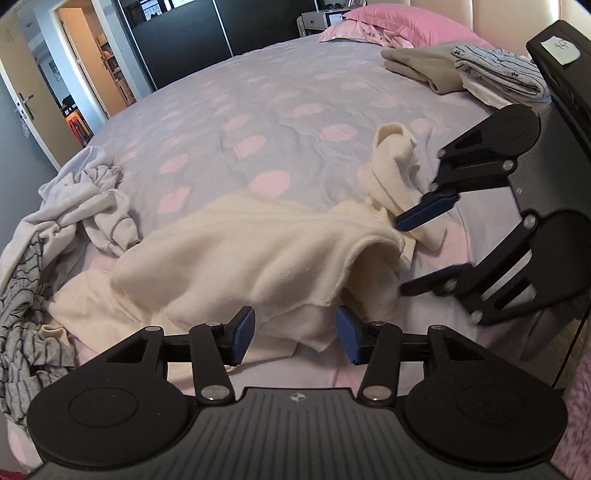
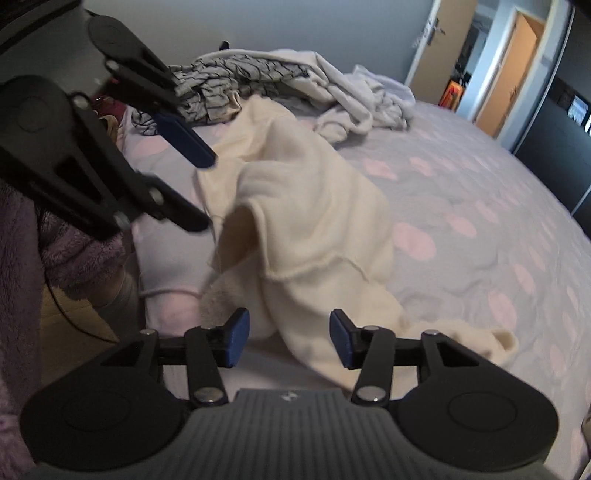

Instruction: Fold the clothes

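I hold both of my grippers over the bed [image 1: 280,96], and the cream garment [image 1: 236,258] I am working on lies rumpled across the near part of its spotted cover, close to the bed's edge. My left gripper [image 1: 295,334] is released, its blue pads standing well apart on either side of the garment's lower hem without pinching it. My right gripper [image 1: 417,254] is also released: seen from the left wrist camera, its upper pad lies against the bunched sleeve end of the garment while the lower pad sits below the folded cloth, with a clear gap between the two. From my right wrist camera the same garment [image 2: 317,221] spreads forward from between the right gripper's [image 2: 290,338] open pads, one raw hem running across the middle of the cloth and a loose cuff trailing off to the right on the cover. My left gripper [image 2: 205,192] shows there at the upper left, a little blurred, its pads parted beside the garment's far edge. Beyond the garment, at the far corner of the bed toward the door, a heap of unfolded clothes [image 2: 280,88] lies in white and grey stripes. Near the pink pillow [image 1: 406,22] at the head of the bed sit folded clothes [image 1: 469,70], a tan piece and a striped one side by side.
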Action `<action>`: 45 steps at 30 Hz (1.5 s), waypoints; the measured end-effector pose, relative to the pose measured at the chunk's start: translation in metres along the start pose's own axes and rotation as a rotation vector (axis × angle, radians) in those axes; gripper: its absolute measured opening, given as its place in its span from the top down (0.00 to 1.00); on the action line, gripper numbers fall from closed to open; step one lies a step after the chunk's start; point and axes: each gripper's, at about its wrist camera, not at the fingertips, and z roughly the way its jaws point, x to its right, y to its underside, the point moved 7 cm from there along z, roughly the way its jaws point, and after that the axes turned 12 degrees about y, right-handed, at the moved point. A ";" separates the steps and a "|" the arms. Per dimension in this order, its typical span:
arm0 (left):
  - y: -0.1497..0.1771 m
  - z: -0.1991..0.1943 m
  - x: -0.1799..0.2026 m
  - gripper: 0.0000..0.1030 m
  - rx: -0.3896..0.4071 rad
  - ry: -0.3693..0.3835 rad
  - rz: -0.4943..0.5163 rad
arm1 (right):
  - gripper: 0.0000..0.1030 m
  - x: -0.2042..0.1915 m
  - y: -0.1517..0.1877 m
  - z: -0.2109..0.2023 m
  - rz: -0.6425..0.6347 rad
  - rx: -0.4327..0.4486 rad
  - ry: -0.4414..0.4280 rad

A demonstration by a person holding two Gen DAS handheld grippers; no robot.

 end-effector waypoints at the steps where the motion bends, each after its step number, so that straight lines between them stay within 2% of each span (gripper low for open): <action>1: -0.001 0.002 0.002 0.55 0.011 0.004 0.003 | 0.53 -0.003 -0.001 0.002 -0.006 0.009 0.005; 2: -0.002 0.003 0.005 0.55 0.020 0.007 0.007 | 0.53 -0.005 -0.003 0.003 -0.012 0.018 0.009; 3: -0.002 0.004 0.008 0.55 0.030 0.011 0.012 | 0.64 -0.008 -0.004 0.005 -0.019 0.027 0.014; 4: -0.002 0.005 0.010 0.55 0.027 0.007 0.027 | 0.85 -0.007 -0.005 0.006 -0.021 0.031 0.025; 5: -0.002 0.006 0.013 0.55 0.023 0.003 0.042 | 0.91 0.004 -0.004 0.005 -0.012 0.020 0.053; 8: -0.003 0.005 0.015 0.55 0.021 -0.015 0.085 | 0.93 0.038 0.000 0.003 0.014 -0.012 0.136; 14: -0.012 0.007 0.001 0.55 0.021 -0.041 0.104 | 0.97 0.105 0.008 -0.002 0.065 -0.077 0.302; 20: -0.030 0.022 0.004 0.55 0.025 -0.019 0.199 | 0.98 0.172 0.018 -0.009 0.117 -0.143 0.471; 24: -0.042 0.039 0.014 0.55 0.022 -0.002 0.283 | 0.98 0.227 0.039 -0.011 0.198 -0.212 0.596; 27: -0.050 0.050 0.028 0.55 0.027 0.021 0.361 | 0.98 0.253 0.058 -0.009 0.216 -0.250 0.657; 33: -0.045 0.081 0.069 0.55 -0.006 0.076 0.534 | 0.97 0.257 0.090 0.000 0.251 -0.253 0.606; 36: -0.037 0.097 0.082 0.55 -0.044 0.070 0.630 | 0.93 0.250 0.100 0.001 0.249 -0.245 0.597; 40: -0.023 0.123 0.087 0.55 -0.117 0.055 0.674 | 0.81 0.243 0.111 -0.002 0.244 -0.227 0.580; 42: -0.019 0.135 0.086 0.57 -0.139 0.011 0.686 | 0.78 0.240 0.113 -0.003 0.228 -0.212 0.575; 45: -0.017 0.150 0.083 0.68 -0.157 -0.031 0.678 | 0.78 0.232 0.114 -0.006 0.186 -0.181 0.574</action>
